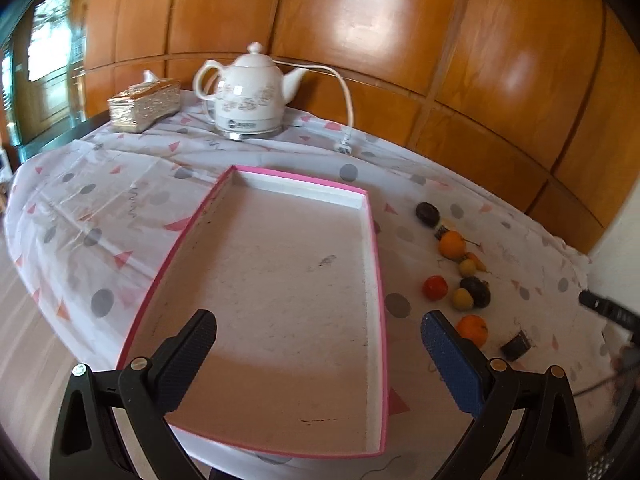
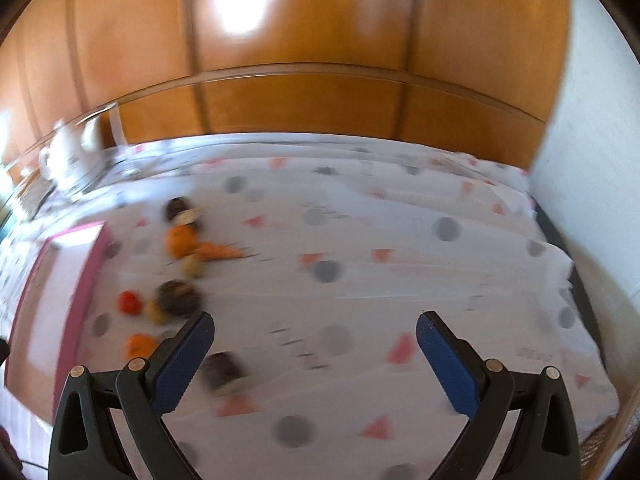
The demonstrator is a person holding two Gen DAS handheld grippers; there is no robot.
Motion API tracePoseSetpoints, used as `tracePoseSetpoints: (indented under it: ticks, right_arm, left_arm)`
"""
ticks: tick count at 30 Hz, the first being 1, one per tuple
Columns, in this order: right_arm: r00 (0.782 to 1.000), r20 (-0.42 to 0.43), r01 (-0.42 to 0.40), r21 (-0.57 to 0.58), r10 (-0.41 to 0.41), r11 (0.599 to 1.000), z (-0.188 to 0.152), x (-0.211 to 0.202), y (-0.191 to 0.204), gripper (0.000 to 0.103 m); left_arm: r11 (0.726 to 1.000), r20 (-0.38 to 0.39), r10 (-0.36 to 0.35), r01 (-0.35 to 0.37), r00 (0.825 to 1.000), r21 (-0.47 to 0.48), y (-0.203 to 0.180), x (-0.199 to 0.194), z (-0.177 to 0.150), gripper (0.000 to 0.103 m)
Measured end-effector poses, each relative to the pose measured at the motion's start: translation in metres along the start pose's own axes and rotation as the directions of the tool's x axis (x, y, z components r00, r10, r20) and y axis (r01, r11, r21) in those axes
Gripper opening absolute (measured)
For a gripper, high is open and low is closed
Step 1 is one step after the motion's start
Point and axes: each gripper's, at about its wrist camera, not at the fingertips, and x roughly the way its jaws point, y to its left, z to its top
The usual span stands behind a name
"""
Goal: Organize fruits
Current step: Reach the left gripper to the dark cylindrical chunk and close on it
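A shallow pink-rimmed tray [image 1: 376,280] lies on the patterned tablecloth with nothing in it. My left gripper [image 1: 318,330] is open and empty above the tray's near half. Right of the tray lie several small fruits: a dark plum [image 1: 427,213], an orange [image 1: 452,244], a red tomato [image 1: 435,287], a second orange [image 1: 473,330] and a dark fruit [image 1: 476,290]. The right wrist view is blurred. My right gripper [image 2: 314,330] is open and empty above the cloth, right of the fruits. There the oranges [image 2: 182,240], the tomato [image 2: 130,302] and a small dark object [image 2: 220,368] show.
A white ceramic kettle [image 1: 250,92] with a cord and a tissue box [image 1: 144,106] stand at the table's far side. A wooden panelled wall runs behind. A small dark cup [image 1: 516,346] lies near the right fruits. The table edge falls away at left.
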Motion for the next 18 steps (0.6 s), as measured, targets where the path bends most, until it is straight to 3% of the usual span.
tracePoseSetpoints:
  ticks: [5, 11, 14, 18]
  right_arm:
    - [0.997, -0.018, 0.080, 0.094, -0.079, 0.992, 0.018, -0.001, -0.059, 0.103]
    - [0.989, 0.001, 0.148, 0.171, -0.150, 0.974, 0.028, 0.004, -0.116, 0.103]
    - [0.982, -0.006, 0.184, 0.206, -0.187, 0.961, 0.024, 0.013, -0.139, 0.103]
    - [0.984, -0.035, 0.176, 0.310, -0.174, 0.934, 0.015, 0.021, -0.164, 0.103]
  left_arm:
    - [0.989, -0.039, -0.102, 0.106, 0.994, 0.106, -0.023, 0.005, 0.007, 0.099]
    - [0.945, -0.130, -0.208, 0.234, 0.969, 0.228, -0.072, 0.020, 0.006, 0.089]
    - [0.904, -0.194, -0.251, 0.302, 0.948, 0.304, -0.101, 0.032, 0.002, 0.080]
    - [0.822, -0.279, -0.311, 0.404, 0.909, 0.401, -0.145, 0.047, -0.009, 0.068]
